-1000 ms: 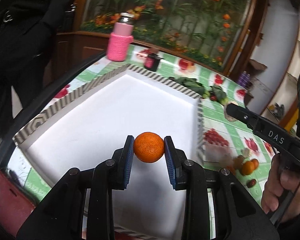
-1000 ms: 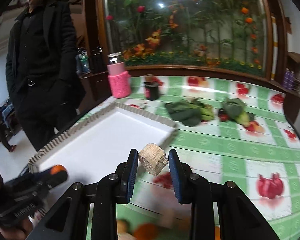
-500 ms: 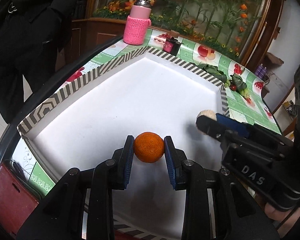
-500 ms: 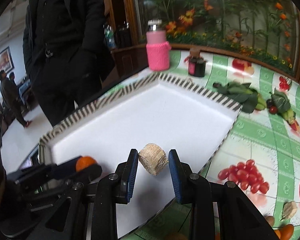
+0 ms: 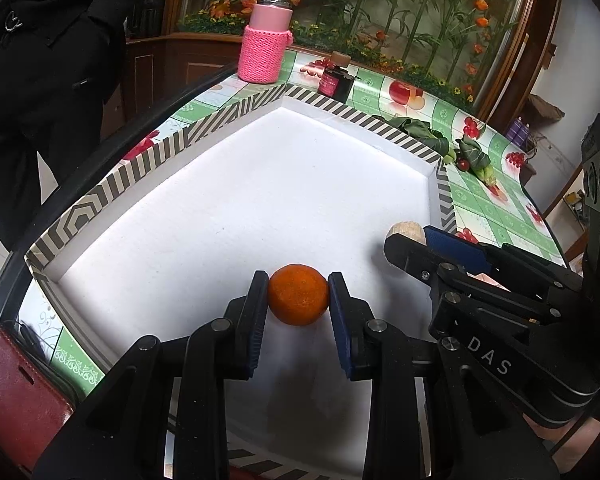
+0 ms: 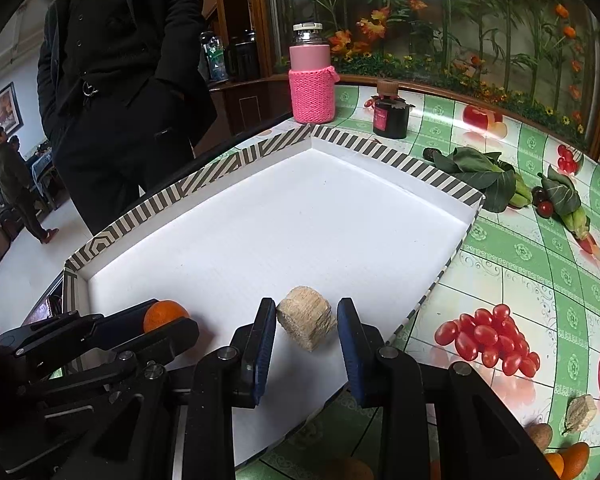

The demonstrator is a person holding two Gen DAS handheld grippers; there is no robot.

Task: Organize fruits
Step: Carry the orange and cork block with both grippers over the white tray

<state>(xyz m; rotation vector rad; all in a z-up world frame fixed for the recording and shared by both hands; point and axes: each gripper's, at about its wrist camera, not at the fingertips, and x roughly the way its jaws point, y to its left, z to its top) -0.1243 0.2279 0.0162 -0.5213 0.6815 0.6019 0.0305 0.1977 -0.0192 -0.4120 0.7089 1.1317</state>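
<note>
My left gripper is shut on an orange, low over the near part of a white tray with a striped rim. My right gripper is shut on a tan fibrous chunk just above the tray floor near its right rim. In the left wrist view the right gripper with the chunk is to my right. In the right wrist view the left gripper with the orange is at the lower left.
A pink-sleeved bottle and a dark jar stand beyond the tray's far corner. Leafy greens lie to its right. Another tan chunk and more fruit sit at the table's near right. A person in black stands left.
Both grippers have come down over the tray with their loads. The right gripper moved left from above the tablecloth to inside the tray, beside the left one.
</note>
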